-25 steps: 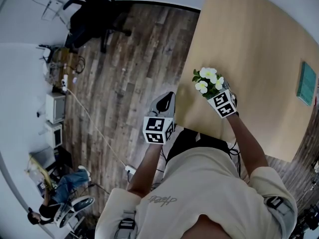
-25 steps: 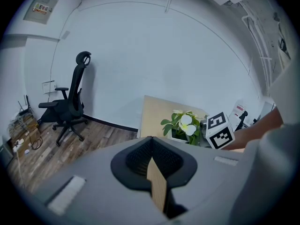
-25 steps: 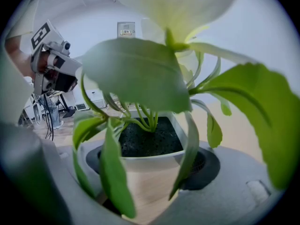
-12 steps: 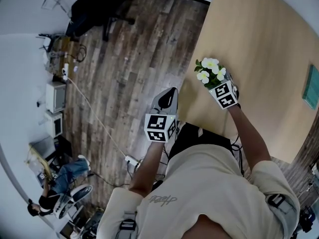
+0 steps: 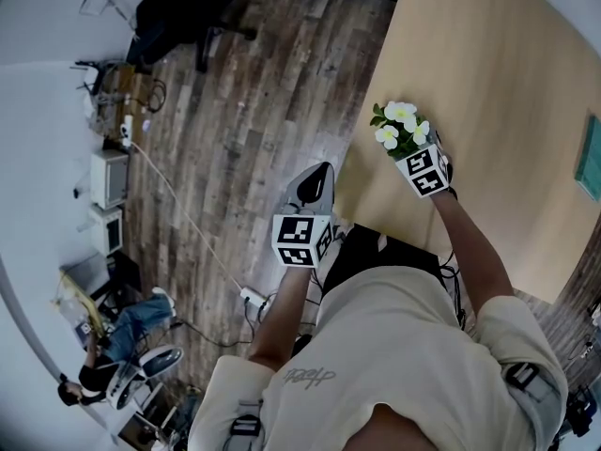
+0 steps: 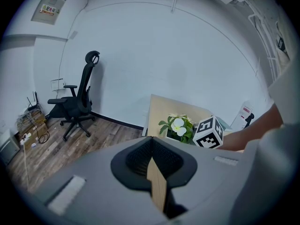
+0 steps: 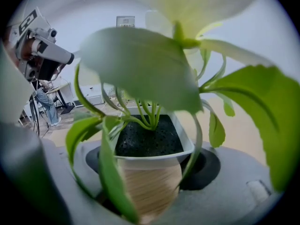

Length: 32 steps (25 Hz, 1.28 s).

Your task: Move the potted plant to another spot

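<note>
A pale wooden table fills the head view from 12 to 3 o'clock, above a dark plank floor and white walls, with a black office chair at 11 o'clock. The potted plant sits just inside the table's left edge, its white pot pinched by the right gripper (whether it touches the wood I cannot tell). Bare tabletop spreads toward 12 and 2 o'clock. The left gripper, jaws pressed together and empty, hangs off the edge over the floor.
</note>
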Each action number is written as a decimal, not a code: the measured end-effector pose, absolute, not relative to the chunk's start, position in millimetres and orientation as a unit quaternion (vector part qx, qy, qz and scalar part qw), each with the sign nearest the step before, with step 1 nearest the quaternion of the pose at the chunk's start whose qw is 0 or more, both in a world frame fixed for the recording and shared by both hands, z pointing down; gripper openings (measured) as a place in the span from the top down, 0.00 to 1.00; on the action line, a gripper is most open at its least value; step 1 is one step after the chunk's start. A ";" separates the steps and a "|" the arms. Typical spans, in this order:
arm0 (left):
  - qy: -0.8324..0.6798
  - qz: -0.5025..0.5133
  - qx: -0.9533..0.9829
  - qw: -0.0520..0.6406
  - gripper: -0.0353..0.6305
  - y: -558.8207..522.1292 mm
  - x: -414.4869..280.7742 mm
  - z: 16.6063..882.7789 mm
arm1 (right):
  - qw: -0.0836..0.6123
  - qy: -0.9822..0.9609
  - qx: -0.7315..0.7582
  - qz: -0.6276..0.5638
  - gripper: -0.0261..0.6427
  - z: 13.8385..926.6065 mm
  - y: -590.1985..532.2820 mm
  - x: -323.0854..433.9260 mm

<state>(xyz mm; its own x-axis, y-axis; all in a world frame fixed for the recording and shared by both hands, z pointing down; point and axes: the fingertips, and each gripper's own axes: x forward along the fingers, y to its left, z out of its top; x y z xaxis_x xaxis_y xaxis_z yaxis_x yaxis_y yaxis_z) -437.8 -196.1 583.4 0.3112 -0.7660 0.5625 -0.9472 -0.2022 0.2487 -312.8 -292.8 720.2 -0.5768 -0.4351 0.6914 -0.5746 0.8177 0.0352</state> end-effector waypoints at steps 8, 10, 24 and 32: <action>-0.555 0.153 0.766 0.286 0.93 -191.7 -427.7 587.5 | 0.372 -0.871 0.304 0.098 0.37 718.4 -294.6 -304.4; -0.550 0.151 0.771 0.282 0.93 -192.1 -423.5 587.6 | 0.376 -0.868 0.310 0.098 0.36 714.9 -292.1 -298.5; -0.503 0.133 0.815 0.256 0.93 -187.5 -384.5 562.0 | 0.368 -0.846 0.359 0.141 0.36 681.5 -233.4 -238.0; -0.461 0.146 0.844 0.232 0.93 -189.0 -361.2 554.6 | 0.339 -0.847 0.382 0.148 0.36 650.2 -202.1 -208.3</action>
<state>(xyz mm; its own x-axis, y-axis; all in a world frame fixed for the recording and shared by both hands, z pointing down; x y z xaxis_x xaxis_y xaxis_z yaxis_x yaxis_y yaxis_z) -361.2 -189.0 554.6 0.5332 -0.7100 0.4600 -0.8454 -0.4681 0.2573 -208.3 -202.1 650.2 -0.4784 -0.5469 0.6870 -0.7478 0.6639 0.0077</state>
